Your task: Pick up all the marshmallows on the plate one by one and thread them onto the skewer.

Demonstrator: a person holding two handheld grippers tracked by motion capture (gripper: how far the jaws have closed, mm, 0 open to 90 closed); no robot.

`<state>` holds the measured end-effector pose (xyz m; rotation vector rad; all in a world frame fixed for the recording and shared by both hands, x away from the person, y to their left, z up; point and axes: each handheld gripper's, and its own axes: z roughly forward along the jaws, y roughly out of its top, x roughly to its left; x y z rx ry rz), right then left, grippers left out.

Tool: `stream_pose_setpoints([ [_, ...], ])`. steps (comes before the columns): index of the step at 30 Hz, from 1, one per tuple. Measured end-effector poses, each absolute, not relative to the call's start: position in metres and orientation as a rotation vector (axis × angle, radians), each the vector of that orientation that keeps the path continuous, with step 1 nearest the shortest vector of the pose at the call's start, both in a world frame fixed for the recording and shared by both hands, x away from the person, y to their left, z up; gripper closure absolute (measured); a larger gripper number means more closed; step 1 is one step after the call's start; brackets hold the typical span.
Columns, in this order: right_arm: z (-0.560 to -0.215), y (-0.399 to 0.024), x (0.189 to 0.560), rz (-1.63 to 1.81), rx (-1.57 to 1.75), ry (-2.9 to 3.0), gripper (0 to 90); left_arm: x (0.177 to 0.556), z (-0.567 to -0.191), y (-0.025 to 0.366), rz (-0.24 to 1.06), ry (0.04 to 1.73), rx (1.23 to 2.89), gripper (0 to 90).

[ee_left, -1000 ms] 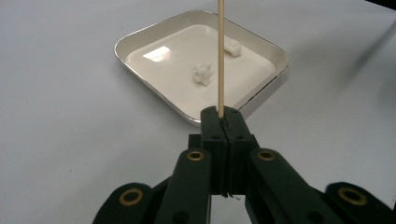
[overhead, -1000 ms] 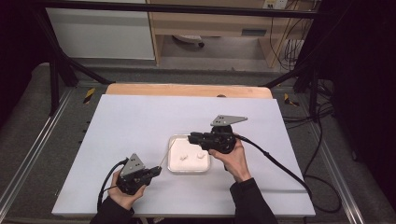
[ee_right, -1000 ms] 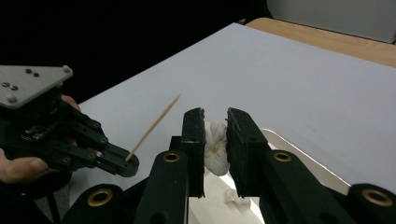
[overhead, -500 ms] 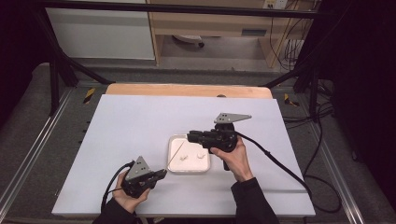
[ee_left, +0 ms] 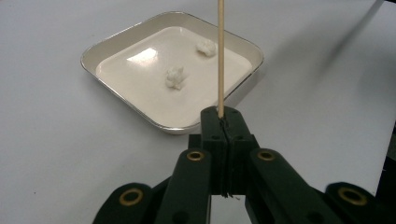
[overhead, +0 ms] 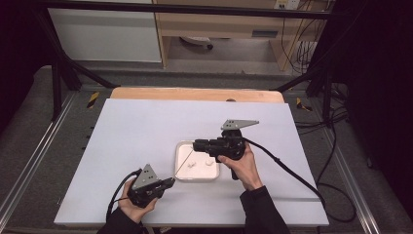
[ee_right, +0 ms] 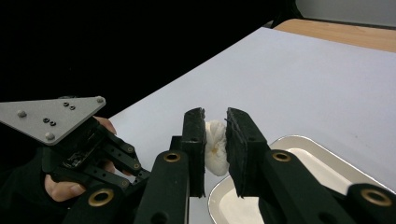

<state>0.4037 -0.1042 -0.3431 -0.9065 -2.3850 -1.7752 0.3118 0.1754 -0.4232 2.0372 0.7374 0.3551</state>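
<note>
- Left gripper [ee_left: 223,122]: jaws clamped tight on a thin wooden skewer [ee_left: 220,56]; skewer runs straight out from the tips, passing over the tray's near corner.
- High view: left gripper [overhead: 167,183] low on the table [overhead: 131,131], just left of the tray [overhead: 179,161]; skewer [overhead: 184,162] slants up over the tray's left part.
- Right gripper [ee_right: 215,140]: jaws squeezing a white lump [ee_right: 215,145], held above the tray's edge [ee_right: 299,142].
- High view: right gripper [overhead: 196,145] lies level over the tray's top edge, pointing left.
- Tray: square, white, shiny rim, near table centre.
- Two more white lumps [ee_left: 175,77] [ee_left: 206,47] lie in the tray, apart from each other.
</note>
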Motion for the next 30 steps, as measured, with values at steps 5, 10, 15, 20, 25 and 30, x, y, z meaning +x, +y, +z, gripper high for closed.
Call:
stream_pose_setpoints([
  [5, -0.345, -0.103, 0.404, -1.759, -0.905, -2.384, 78.0, 0.311, -0.424, 0.175, 0.366, 0.724, 2.043, 88.7],
  [10, -0.348, -0.101, 0.405, -1.743, -0.901, -2.365, 78.7, 0.311, -0.425, 0.175, 0.374, 0.711, 2.058, 88.8],
  [15, -0.351, -0.098, 0.404, -1.735, -0.893, -2.355, 79.4, 0.311, -0.426, 0.175, 0.371, 0.708, 2.068, 88.8],
  [20, -0.355, -0.095, 0.402, -1.735, -0.887, -2.347, 80.4, 0.312, -0.428, 0.175, 0.353, 0.728, 2.069, 88.9],
  [25, -0.359, -0.092, 0.400, -1.751, -0.893, -2.335, 81.1, 0.313, -0.428, 0.176, 0.346, 0.743, 2.067, 88.9],
  [30, -0.362, -0.088, 0.397, -1.765, -0.900, -2.338, 81.1, 0.312, -0.428, 0.176, 0.343, 0.754, 2.065, 88.9],
])
